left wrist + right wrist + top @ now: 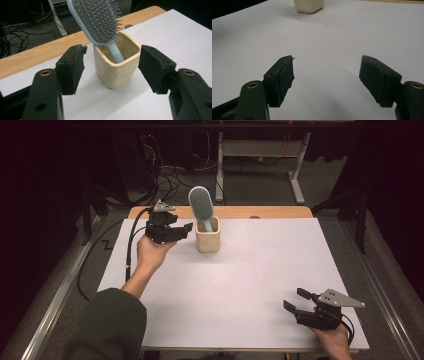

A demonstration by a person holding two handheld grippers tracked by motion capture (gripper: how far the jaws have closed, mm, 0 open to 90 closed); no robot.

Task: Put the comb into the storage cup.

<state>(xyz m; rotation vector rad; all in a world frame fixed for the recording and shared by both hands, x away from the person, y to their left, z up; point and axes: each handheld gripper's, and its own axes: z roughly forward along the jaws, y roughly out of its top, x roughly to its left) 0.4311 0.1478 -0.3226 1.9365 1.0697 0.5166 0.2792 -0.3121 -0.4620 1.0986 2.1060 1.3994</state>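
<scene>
The blue hairbrush (201, 205) already stood handle-down in the cream cup (207, 241), the left gripper (181, 231) just beside that cup with jaws apart, empty, while the right gripper (295, 301), well away, gaped idle.

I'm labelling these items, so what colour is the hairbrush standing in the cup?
Light blue, with grey bristles. The hairbrush shows best in the left gripper view, handle down in the cream cup.
</scene>
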